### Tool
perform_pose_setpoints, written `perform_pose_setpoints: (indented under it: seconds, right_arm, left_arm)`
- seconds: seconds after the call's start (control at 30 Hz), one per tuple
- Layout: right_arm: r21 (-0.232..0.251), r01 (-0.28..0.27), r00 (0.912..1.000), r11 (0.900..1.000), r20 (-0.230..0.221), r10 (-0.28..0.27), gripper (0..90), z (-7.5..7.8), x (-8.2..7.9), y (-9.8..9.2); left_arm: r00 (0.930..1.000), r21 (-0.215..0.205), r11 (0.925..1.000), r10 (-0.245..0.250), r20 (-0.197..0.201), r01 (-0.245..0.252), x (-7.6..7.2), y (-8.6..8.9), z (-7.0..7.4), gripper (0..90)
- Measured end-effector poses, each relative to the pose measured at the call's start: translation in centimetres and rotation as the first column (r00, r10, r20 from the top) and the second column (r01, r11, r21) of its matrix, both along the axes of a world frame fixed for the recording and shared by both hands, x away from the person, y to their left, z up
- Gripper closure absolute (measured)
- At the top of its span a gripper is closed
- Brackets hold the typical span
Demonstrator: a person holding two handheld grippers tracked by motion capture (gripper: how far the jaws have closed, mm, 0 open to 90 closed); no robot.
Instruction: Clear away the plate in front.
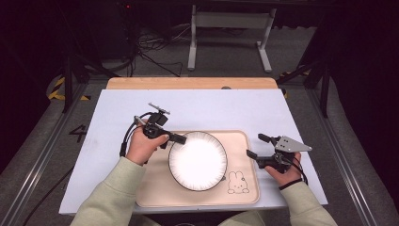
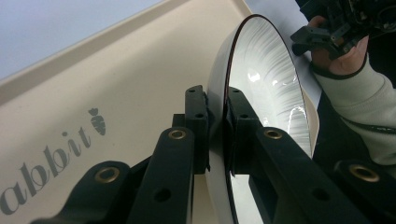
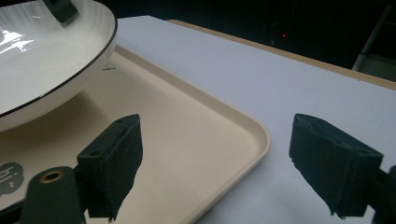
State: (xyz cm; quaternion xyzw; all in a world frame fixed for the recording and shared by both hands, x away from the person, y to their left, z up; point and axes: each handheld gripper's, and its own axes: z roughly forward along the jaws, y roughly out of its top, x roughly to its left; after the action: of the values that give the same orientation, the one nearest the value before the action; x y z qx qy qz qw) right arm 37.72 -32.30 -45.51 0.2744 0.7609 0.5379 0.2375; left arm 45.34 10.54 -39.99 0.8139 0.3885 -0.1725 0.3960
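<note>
Plate [image 1: 198, 161], white w/ dark rim, sits on the beige tray [image 1: 244, 141], left of centre. Left gripper [image 1: 182, 138] is clamped on its rim at the upper-left edge; in the left gripper view one pad sits inside the rim, one outside. Right gripper [image 1: 258, 146] hovers w/ jaws spread, nothing between them, just off the tray's right edge, apart from the plate. So the plate lies left of the right gripper; the left hand is nearer. Count: 1 plate, 1 tray, 2 grippers.
</note>
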Motion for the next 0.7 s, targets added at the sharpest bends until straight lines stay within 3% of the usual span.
perform_pose_setpoints:
  seconds: [0.2, 0.7]
  right_arm:
    - [0.000, -0.001, 1.0000, 1.000, 0.000, 0.001, 17.8, 0.0, 0.0, 0.0]
    - [-0.003, -0.005, 1.0000, 1.000, 0.004, 0.005, 17.9, 0.0, 0.0, 0.0]
  left_arm:
    - [0.9999, 0.024, 0.9996, -0.012, -0.008, 0.012, 0.2, -0.3, -0.5, 81.8]
    - [0.9989, 0.033, 0.9991, -0.027, -0.039, 0.028, 0.5, -0.7, -1.5, 81.5]
